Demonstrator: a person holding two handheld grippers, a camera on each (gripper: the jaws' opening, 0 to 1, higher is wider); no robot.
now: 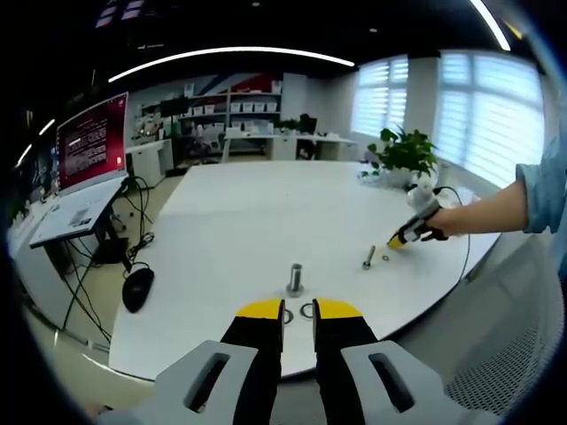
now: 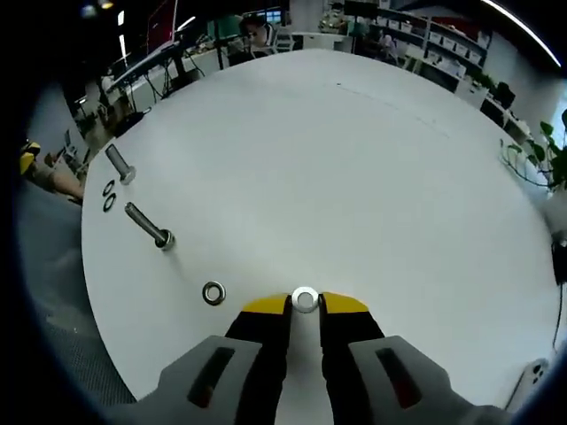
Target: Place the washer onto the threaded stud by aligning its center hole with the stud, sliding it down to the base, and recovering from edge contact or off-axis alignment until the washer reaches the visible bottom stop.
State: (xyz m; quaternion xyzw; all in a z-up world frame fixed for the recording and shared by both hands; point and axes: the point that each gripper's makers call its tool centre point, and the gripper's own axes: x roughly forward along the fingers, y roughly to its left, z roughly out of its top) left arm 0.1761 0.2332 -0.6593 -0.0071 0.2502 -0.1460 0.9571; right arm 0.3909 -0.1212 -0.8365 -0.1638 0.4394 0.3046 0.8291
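In the right gripper view a shiny washer (image 2: 305, 299) sits between the yellow tips of my right gripper (image 2: 305, 305), which is shut on it low over the white round table (image 2: 354, 159). To the left lie a loose washer (image 2: 213, 292), a threaded stud (image 2: 149, 226), a second stud (image 2: 120, 164) and two more washers (image 2: 108, 195). In the left gripper view my left gripper (image 1: 299, 312) hovers by the table's near edge, jaws a narrow gap apart, holding nothing. Just beyond its tips lie two washers (image 1: 306, 310) and an upright stud (image 1: 295, 279). The right gripper (image 1: 412, 232), in a person's hand, is near another stud (image 1: 368, 258).
Left of the table (image 1: 248, 212) stand a red screen (image 1: 91, 142), a laptop and a black mouse (image 1: 137, 288) with cables on the floor. A potted plant (image 1: 407, 150) sits at the far right edge. Desks and shelves fill the room behind.
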